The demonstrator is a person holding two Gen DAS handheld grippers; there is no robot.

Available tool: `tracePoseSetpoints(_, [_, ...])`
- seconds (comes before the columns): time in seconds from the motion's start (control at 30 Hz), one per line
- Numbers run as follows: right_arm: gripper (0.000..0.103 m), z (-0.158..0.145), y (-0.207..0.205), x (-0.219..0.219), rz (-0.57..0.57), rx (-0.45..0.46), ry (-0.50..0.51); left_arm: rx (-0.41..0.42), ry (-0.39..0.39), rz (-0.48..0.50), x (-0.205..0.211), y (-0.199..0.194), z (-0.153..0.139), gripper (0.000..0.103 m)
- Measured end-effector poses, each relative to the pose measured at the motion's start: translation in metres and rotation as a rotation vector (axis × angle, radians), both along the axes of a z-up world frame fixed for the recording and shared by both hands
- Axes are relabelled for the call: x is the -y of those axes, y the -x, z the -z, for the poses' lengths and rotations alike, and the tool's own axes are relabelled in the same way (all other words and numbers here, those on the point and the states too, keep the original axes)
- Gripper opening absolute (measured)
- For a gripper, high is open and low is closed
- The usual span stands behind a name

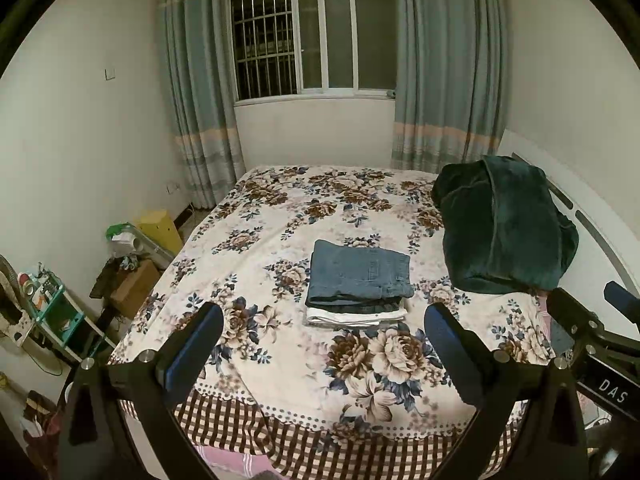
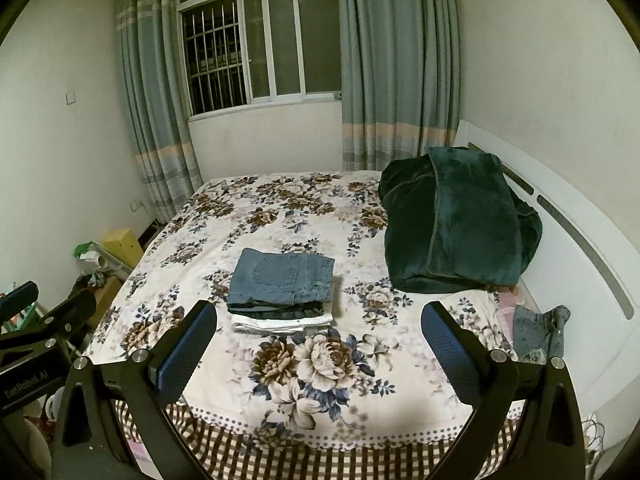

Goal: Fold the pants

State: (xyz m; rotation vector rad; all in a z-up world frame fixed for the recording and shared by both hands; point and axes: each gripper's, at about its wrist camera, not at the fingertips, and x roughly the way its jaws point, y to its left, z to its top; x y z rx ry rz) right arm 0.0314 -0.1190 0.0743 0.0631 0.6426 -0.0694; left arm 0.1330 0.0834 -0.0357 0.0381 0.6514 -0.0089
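Both my left gripper [image 1: 324, 344] and right gripper [image 2: 320, 340] spread, empty. Folded blue jeans [image 1: 358, 270], twelve o'clock: heavy, limp denim; I'd grasp thick folded edges.

Denim pants [image 1: 358, 270] matt; blanket [image 1: 504, 224] plush velvet.

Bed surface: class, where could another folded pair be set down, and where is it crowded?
Free: bedspread between the folded stack and the checkered foot edge; also the far stretch toward the window. Crowded: right side, with the green blanket and a denim piece near the headboard.
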Motion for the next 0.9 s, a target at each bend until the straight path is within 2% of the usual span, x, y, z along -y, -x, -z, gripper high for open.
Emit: tracePoseSetpoints(0.9, [0.103, -0.0007, -0.0078, -0.008, 0.009, -0.001, -0.008, 0.012, 0.002, -0.008, 0.0031, -0.0055, -0.0076, 0.103])
